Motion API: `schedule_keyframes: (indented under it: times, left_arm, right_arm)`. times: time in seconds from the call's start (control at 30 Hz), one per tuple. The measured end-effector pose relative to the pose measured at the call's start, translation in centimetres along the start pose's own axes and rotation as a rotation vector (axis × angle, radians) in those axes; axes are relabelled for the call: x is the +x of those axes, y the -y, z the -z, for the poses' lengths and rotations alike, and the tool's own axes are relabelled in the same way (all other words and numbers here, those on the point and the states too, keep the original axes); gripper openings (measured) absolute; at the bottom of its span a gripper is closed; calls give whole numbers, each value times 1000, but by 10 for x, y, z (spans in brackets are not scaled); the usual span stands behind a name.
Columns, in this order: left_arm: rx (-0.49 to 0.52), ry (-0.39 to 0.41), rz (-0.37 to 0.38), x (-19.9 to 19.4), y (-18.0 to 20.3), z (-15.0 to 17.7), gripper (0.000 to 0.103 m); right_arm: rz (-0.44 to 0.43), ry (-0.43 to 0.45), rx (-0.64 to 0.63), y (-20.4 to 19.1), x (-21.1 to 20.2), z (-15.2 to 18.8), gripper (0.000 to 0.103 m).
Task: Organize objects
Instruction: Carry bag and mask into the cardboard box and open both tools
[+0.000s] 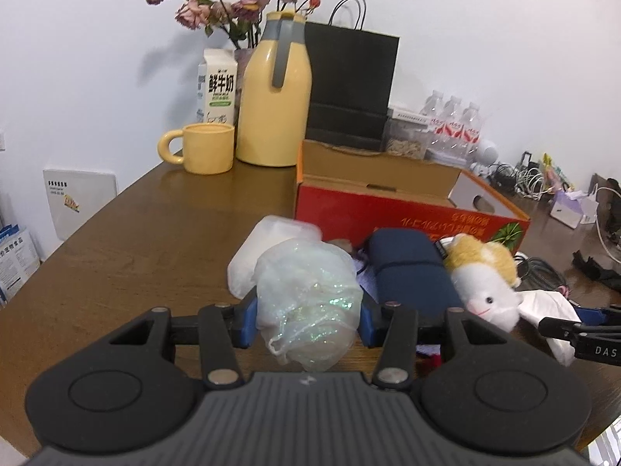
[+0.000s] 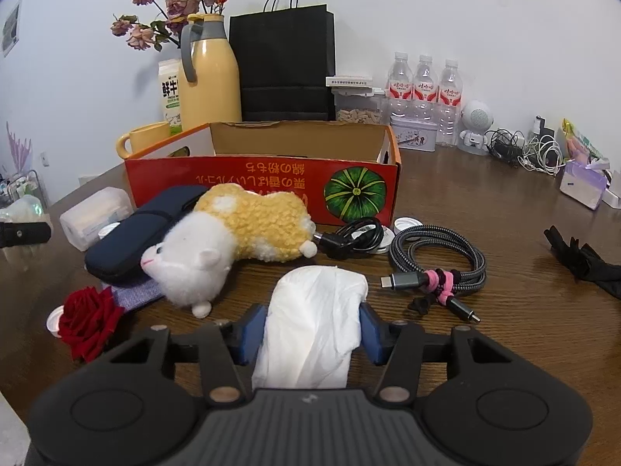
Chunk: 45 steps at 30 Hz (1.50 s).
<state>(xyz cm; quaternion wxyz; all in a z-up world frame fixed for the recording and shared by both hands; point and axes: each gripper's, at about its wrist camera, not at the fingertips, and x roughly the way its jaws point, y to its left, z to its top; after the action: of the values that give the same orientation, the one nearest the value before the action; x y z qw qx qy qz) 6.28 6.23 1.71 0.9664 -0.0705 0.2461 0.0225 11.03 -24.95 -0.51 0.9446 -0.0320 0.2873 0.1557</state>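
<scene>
Two handheld grippers work over a cluttered brown wooden table [image 2: 485,202]: the left gripper [image 1: 308,320] has its blue pads [image 1: 248,320] pressed against both sides of one crumpled iridescent plastic bag [image 1: 310,295], while the right gripper [image 2: 313,328] clamps one bunched white tissue [image 2: 314,322] between its blue pads [image 2: 252,330]. One red cardboard box [image 2: 264,190], open at the top and printed with a green pumpkin, stands behind the loose items, near the middle of the table. Directly in front of it lie one white-and-yellow plush hamster [image 2: 229,240], one navy pouch [image 2: 139,233] touching the toy's head, one translucent plastic container [image 2: 95,215] just beside the pouch, one red rose [image 2: 87,320] at the near left, one coiled black cable [image 2: 353,239] and one braided grey cable [image 2: 438,258] bound with a pink tie. A small purple cloth [image 2: 136,293] lies under the pouch and the toy's head. Small white round lids show near the cables and by the rose, too hidden to count. Behind the box stand one yellow thermos jug [image 1: 273,93], one yellow mug [image 1: 203,147], one milk carton [image 1: 217,87], one vase of faded pink roses [image 1: 233,4] and one black paper bag [image 2: 285,66]. Three water bottles [image 2: 425,85] line the wall to the right, next to one white round robot-shaped gadget [image 2: 475,126] and a tangle of white and black cords [image 2: 524,151]. One dark crumpled item [image 2: 582,262] lies well apart at the far right
</scene>
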Motion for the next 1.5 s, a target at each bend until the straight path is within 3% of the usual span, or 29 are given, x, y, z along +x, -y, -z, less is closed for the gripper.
schedule_keyframes:
  times: [0.37, 0.57, 0.73, 1.1, 1.37, 1.5]
  left_arm:
    - [37, 95, 37, 0, 20, -37, 49]
    - [48, 203, 71, 12, 49, -80, 49]
    - [35, 224, 66, 48, 69, -112, 49]
    - [54, 115, -81, 157, 77, -127, 49]
    - [55, -26, -83, 206, 63, -119, 48]
    - [69, -52, -76, 211, 63, -113, 50]
  right_arm:
    - [-20, 133, -12, -1, -20, -29, 50]
    - [-24, 235, -30, -7, -6, -80, 50]
    - [-33, 282, -10, -10, 24, -121, 50]
    - [9, 188, 38, 6, 129, -159, 50]
    - [16, 92, 60, 15, 173, -154, 50]
    - [32, 49, 37, 12, 179, -148, 52]
